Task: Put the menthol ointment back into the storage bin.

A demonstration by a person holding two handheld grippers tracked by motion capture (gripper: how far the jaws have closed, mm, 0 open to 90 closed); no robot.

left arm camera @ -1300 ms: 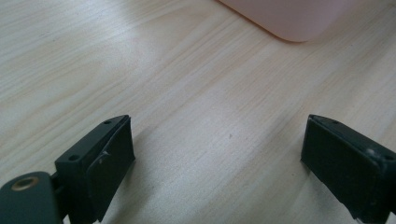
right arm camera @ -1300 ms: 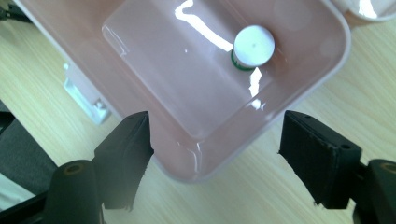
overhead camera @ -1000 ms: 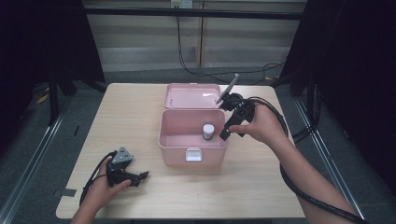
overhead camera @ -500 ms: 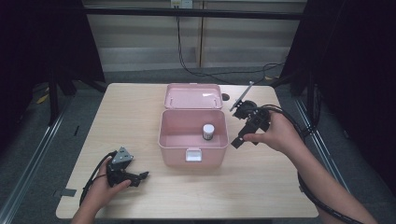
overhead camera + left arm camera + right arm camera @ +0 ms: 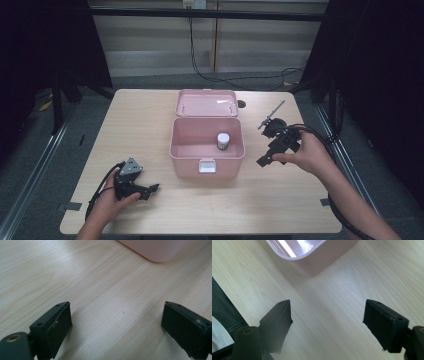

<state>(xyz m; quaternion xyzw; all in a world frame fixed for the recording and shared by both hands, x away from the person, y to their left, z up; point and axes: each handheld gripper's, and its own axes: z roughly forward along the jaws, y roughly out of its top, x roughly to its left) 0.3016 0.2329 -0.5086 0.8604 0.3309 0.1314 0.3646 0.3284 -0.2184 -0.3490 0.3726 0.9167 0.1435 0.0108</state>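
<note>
Our bottle [image 5: 223, 141] stands in the box [image 5: 207, 159] mid-table; both grippers, left [image 5: 151, 189] and right [image 5: 262, 162], gape empty. Next we judge: shut the lid [image 5: 207, 103].

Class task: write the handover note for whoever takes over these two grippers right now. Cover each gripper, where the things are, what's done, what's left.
Left gripper: open, holding nothing, low over the table at the near left.
Right gripper: open, holding nothing, just right of the pink box.
The box sits mid-table with its lid swung back. A small white-capped jar stands upright inside, toward the right wall.
Done: jar is in the box.
Left, most likely: close the lid and press the front latch shut.
</note>
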